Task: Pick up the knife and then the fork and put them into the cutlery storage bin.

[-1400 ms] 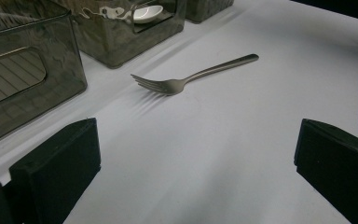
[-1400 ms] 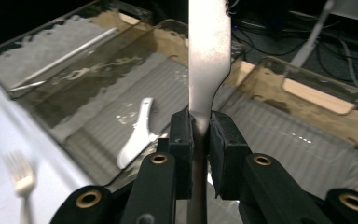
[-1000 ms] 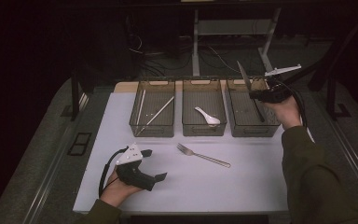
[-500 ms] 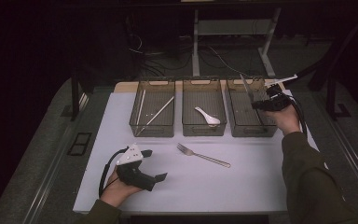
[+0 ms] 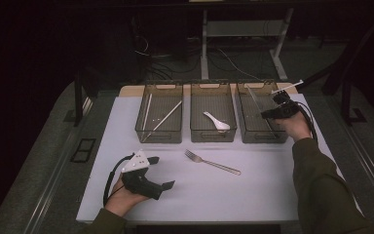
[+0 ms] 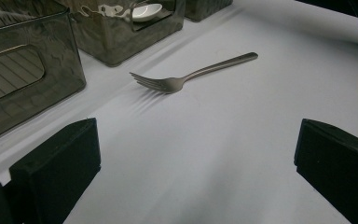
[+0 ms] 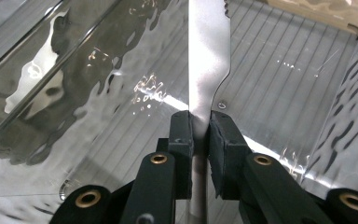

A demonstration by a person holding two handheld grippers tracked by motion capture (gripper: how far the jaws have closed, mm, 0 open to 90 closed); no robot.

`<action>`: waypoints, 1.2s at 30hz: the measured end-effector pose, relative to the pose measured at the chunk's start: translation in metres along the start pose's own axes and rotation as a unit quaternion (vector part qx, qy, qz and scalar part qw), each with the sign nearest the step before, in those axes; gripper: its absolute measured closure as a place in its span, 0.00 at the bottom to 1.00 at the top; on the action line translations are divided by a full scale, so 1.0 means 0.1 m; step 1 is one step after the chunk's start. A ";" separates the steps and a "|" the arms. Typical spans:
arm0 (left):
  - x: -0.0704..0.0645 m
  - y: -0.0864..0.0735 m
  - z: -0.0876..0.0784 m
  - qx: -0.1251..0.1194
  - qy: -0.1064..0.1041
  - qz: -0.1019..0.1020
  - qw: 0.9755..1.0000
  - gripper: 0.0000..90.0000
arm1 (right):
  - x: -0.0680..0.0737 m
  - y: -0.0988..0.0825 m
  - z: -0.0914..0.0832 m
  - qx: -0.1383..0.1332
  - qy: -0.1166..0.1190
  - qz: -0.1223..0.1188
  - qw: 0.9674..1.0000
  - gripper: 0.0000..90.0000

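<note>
The right gripper (image 5: 268,113) has come down from above the right bin (image 5: 260,136) to its rim, and the knife (image 7: 207,70) clamped in it (tip raised before) now slants down inside the bin.

A dim lab: a white tabletop (image 5: 272,195) amid dark surroundings, loose cables (image 5: 224,58) on the floor behind.

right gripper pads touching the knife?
Touching. The right gripper view shows the right gripper with both pads pressed flat on the knife, no gap, over the right bin.
</note>
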State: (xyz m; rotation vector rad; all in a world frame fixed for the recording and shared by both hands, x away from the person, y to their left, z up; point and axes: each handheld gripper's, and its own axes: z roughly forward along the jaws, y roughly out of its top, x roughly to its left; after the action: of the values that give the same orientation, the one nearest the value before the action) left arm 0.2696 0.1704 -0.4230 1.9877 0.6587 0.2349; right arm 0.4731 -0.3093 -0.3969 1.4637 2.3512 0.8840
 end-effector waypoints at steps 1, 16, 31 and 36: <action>0.00 0.00 0.00 0.000 0.000 0.000 1.000 0.00 | 0.00 0.00 0.00 0.002 -0.001 -0.002 1.000 0.88; 0.00 0.00 0.00 0.000 0.000 0.000 1.000 0.00 | 0.05 0.00 0.06 0.024 -0.011 -0.019 0.999 0.88; 0.00 0.00 0.00 0.000 0.000 0.001 1.000 0.00 | 0.02 -0.02 -0.03 -0.009 0.022 0.002 1.000 0.81; -0.01 0.00 0.01 -0.001 0.000 0.000 1.000 0.00 | 0.03 -0.02 -0.10 -0.027 0.036 -0.002 0.999 0.73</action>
State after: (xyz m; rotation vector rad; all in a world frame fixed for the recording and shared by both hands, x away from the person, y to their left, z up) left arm 0.2695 0.1692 -0.4232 1.9858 0.6578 0.2348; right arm 0.4654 -0.3110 -0.3898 1.4293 2.3599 1.0094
